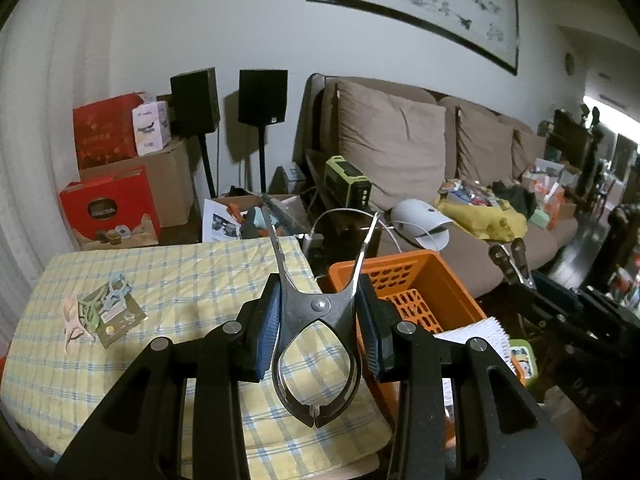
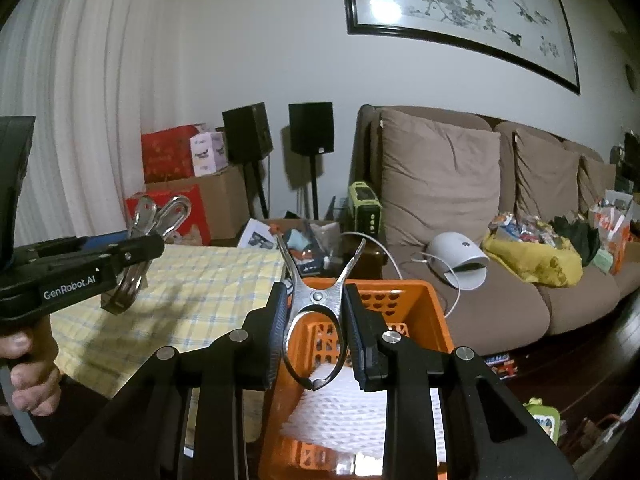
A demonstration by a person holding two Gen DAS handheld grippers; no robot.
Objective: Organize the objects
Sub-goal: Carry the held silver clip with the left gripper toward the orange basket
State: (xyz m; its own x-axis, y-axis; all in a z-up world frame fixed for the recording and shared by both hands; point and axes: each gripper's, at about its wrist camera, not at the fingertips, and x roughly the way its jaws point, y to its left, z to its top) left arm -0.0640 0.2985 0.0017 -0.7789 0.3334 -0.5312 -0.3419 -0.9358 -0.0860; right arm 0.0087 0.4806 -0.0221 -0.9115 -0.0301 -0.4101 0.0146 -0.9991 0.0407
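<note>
The left tool (image 1: 318, 320) is clenched on a metal clip (image 1: 316, 344), its blue pads pressing the clip's sides near the pivot, so the clip's tips stand spread and its loop end hangs toward the camera. This clip is held in the air over the near edge of the checked tabletop (image 1: 180, 280), just left of the orange basket (image 1: 424, 276).

The right tool (image 2: 316, 320) grips a second clip (image 2: 316, 332) the same way, and that one hangs directly above the basket (image 2: 436, 320), where white padding (image 2: 344, 412) lies inside. A hand (image 2: 28, 376) on the left tool's grip shows in the right view.

Farther out, a card of coloured clips (image 1: 104, 312) lies on the tabletop's left side, not yet gathered.

The likely trouble is slip. Smooth curved metal squeezed against a spring may twist or shoot out of the pads if pressure eases unevenly. Dropped now, the left clip would probably land on the cloth or the floor, not in the basket. The two tools are also near enough to knock together over the basket.
</note>
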